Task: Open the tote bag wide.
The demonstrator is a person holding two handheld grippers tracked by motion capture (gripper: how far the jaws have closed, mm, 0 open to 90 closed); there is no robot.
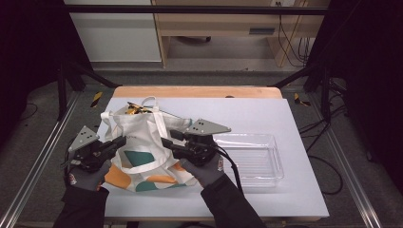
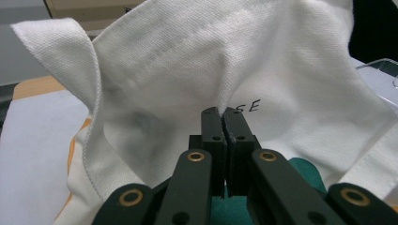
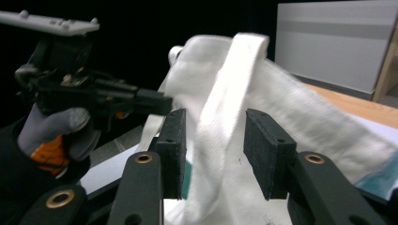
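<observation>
High view: tote bag at table left, tray beside it | left gripper pinching bag cloth | right gripper spread, strap between jaws, not gripped | judged: bag half opened, tray unused

The tote bag is of white canvas, with green and orange shapes printed on its lower part and small dark letters on its side. It lies on the left half of the table, bottom toward the person, mouth toward the far edge. The cloth is not flat: the near side is pulled up in a pinched fold, so the wall stands raised and creased. One white strap runs up and over the top edge of the bag. Another strap makes a loop at the far end.
</observation>
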